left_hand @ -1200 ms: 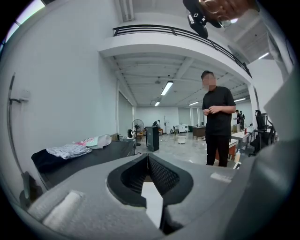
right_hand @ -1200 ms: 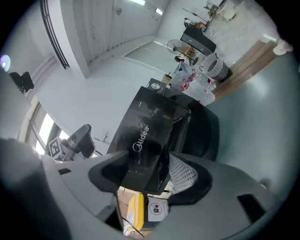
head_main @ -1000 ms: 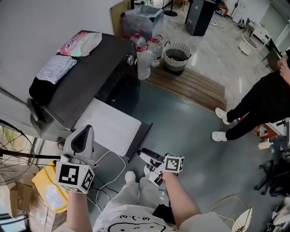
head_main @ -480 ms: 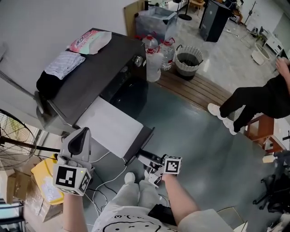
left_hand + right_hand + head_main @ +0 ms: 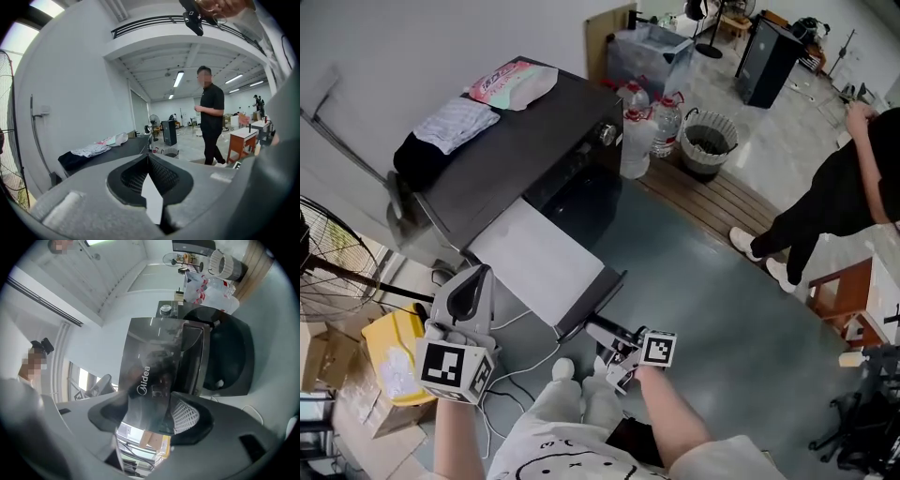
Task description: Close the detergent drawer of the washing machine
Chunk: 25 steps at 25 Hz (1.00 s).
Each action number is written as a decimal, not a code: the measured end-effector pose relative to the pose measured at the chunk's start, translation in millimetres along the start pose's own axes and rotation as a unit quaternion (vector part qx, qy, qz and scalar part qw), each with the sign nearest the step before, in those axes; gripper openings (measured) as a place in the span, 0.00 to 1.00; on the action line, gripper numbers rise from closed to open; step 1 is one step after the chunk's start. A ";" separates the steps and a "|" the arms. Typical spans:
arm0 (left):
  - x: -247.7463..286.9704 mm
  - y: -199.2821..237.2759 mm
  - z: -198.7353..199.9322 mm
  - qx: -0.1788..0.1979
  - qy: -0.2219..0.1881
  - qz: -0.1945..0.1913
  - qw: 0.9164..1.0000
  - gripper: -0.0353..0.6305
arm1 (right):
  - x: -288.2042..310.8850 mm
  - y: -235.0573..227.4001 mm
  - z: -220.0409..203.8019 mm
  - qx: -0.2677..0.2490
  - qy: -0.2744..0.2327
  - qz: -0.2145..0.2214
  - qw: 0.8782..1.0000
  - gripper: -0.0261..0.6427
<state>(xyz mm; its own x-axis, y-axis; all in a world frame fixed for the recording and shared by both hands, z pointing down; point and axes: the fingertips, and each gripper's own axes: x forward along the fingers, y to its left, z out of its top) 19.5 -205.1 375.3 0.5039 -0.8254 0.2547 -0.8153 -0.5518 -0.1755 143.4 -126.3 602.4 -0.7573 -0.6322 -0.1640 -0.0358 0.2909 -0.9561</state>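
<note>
Our grey two-jaw right gripper [image 5: 602,330], low centre of the head view, holds its jaws apart, the glossy dark front panel [image 5: 159,376] of the white detergent drawer [image 5: 539,262] between them; our grey left gripper [image 5: 472,281] is clenched on nothing. Over the last second the drawer hasn't gone in: it still juts from the dark grey washing machine [image 5: 516,150], so we judge the push hasn't started

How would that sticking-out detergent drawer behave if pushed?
The detergent drawer looks rigid, with a hard glossy front, so it probably won't flex. It juts straight from the washing machine, so it likely slides inward rather than tipping.
</note>
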 end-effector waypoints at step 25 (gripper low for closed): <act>-9.2 16.3 3.5 -0.036 -0.016 0.065 0.997 0.08 | 22.8 2.2 5.6 -0.002 0.030 -0.019 0.999 0.44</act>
<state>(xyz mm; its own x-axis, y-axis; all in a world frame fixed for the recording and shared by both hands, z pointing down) 2.6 -206.8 366.8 0.4010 -0.8932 0.2037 -0.8919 -0.4314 -0.1359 129.6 -144.0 595.2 -0.7937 -0.5978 -0.1126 -0.0672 0.2701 -0.9605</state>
